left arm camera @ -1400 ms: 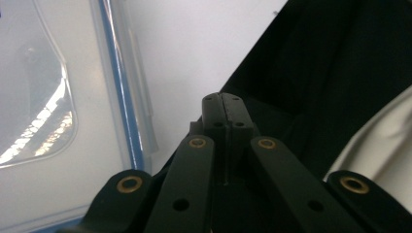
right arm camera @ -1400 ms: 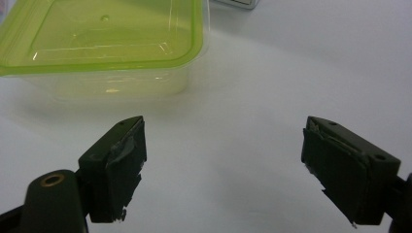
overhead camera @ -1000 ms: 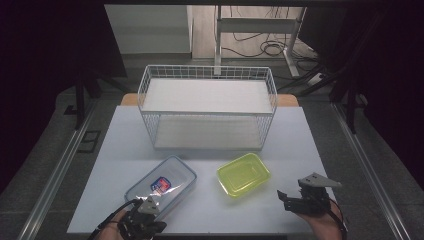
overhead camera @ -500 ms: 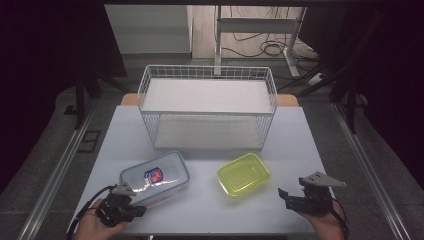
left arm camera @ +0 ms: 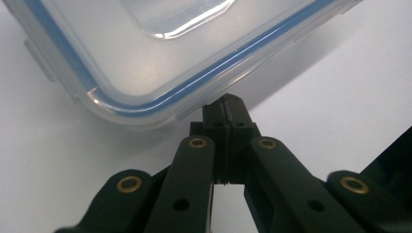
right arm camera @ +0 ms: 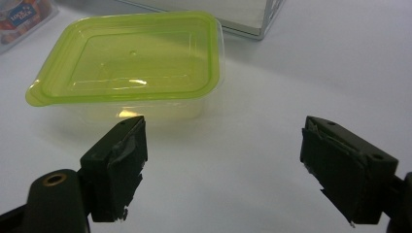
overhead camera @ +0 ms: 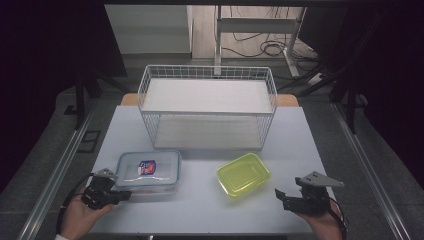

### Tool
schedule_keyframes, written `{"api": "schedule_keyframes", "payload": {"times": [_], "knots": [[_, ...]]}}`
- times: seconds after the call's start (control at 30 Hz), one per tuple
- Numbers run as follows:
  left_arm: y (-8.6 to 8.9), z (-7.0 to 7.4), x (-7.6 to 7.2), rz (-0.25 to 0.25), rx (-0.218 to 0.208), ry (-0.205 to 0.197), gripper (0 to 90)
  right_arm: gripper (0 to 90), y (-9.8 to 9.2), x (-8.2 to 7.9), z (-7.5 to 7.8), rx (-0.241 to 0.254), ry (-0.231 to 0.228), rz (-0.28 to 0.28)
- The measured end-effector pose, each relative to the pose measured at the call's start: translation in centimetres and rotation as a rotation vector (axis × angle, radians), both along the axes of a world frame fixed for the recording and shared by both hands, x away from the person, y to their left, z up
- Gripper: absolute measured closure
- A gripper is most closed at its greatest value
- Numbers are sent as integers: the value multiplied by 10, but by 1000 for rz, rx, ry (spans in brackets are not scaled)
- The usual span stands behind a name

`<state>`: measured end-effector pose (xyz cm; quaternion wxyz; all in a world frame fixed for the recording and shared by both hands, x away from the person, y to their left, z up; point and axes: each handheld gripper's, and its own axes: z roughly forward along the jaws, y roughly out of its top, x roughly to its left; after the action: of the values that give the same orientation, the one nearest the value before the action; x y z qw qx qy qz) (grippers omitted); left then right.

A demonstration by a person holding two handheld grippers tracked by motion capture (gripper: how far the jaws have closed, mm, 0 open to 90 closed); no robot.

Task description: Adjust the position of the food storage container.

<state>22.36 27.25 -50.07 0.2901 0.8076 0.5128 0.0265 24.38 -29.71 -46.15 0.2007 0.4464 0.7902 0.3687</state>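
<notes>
Starting at the left tongs [overhead camera: 121, 194], we find the jaws pressed together with nothing between them, their joined tip touching the near-left corner of the clear lidded container [overhead camera: 148, 170]. We read this as a nudge: a closed tip pushes a broad box that it cannot straddle. The right tongs [overhead camera: 280, 196] stand spread and empty, just short of the green container [overhead camera: 244, 174], ready, we judge, to close on its rim. Both containers rest on the white surface [overhead camera: 200, 210], well apart from each other. Behind them stands the wire basket [overhead camera: 207, 75], open-topped, the likely destination.
</notes>
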Motion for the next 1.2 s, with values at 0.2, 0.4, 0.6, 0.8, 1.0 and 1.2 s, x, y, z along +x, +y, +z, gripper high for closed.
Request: {"api": "schedule_keyframes", "payload": {"times": [0.2,0.4,0.6,0.8,1.0,1.2], "knots": [[11,15,-19,10,-60,-51,900,174,1,-2,4,13,-12,2],[52,30,-13,159,-85,-99,900,173,9,-5,11,58,-23,21],[61,12,30,218,-25,-37,900,173,17,-4,12,53,-25,49],[53,2,53,203,-10,-21,900,174,17,-6,11,50,-22,57],[45,3,58,199,-29,-24,900,174,15,-8,13,57,-25,51],[35,3,61,184,-52,-19,900,175,21,-7,13,53,-21,64]]}}
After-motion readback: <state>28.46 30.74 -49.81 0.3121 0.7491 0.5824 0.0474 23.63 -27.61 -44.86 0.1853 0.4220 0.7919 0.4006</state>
